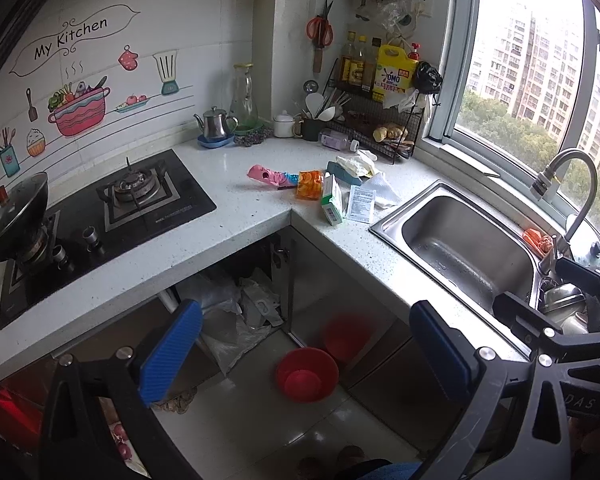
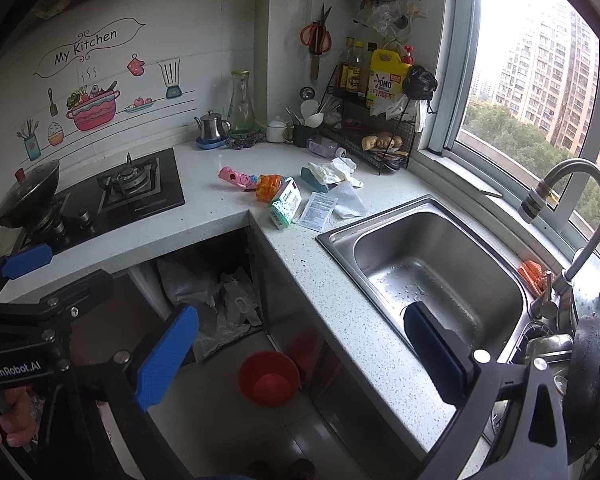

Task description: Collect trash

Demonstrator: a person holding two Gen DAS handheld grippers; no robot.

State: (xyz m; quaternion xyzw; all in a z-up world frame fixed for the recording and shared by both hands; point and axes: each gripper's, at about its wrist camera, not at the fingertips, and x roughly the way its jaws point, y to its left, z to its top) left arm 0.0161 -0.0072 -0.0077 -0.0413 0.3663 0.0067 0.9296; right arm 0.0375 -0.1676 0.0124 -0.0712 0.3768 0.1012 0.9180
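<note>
We hold both grippers above the kitchen floor, well short of the table (image 1: 260, 208). Our left gripper (image 1: 306, 354) is spread wide with nothing between its blue pads, and our right gripper (image 2: 300, 356) is spread just as wide and just as empty.

The trash lies in a loose cluster on the table's inner corner, between the gas stove (image 1: 112, 216) and the steel sink (image 2: 432, 276). From the stove side we see a pink wrapper (image 1: 268, 174), then an orange packet (image 1: 310, 184) touching it, then a small green-and-white box (image 1: 332, 200) tilted on its edge. Beside the box lies a flat printed sachet (image 2: 318, 212), partly resting on a white paper towel (image 2: 350, 200). Behind them sits a teal item under crumpled white tissue (image 1: 356, 164) — we cannot tell what it is.

Below the table's corner, on the floor, stands a red bin (image 1: 306, 374), open and directly under our grippers. A clear plastic bag (image 2: 216, 312) slumps in the open cabinet just behind it.
</note>
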